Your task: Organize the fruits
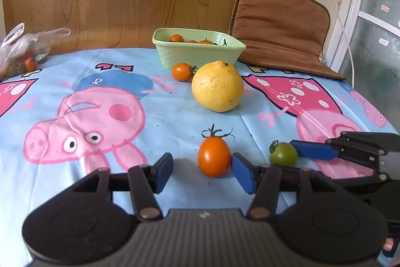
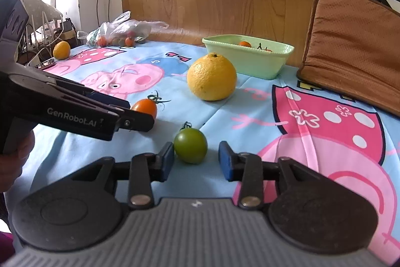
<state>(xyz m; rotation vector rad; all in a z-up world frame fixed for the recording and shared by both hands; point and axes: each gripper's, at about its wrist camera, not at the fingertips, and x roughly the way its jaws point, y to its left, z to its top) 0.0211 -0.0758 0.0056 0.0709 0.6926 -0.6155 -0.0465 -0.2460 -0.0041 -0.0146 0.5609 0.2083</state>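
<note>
- In the left wrist view, the left gripper (image 1: pixel 202 173) sits low in the frame with its jaws apart around an orange tomato (image 1: pixel 214 157) standing on the tablecloth (image 1: pixel 75 179). The right pad (image 1: pixel 243 173) is just beside the fruit; the left pad (image 1: pixel 165 172) is clear of it.
- In the right wrist view, the right gripper (image 2: pixel 196 163) has its jaws parted around a green tomato (image 2: pixel 190 145), and neither pad is pressing it.
- Both views show a large yellow citrus (image 1: pixel 217 86) at frame centre and, behind it, a green tub (image 1: pixel 200 51) with small orange tomatoes inside.
- Only the left view shows another orange tomato (image 1: pixel 182 71) between tub and citrus.
- Only the right view shows a small yellow fruit (image 2: pixel 61 50) at upper left, near a plastic bag (image 2: pixel 122 31) of tomatoes.
- A brown cushion (image 1: pixel 277 24) leans at the upper right.
</note>
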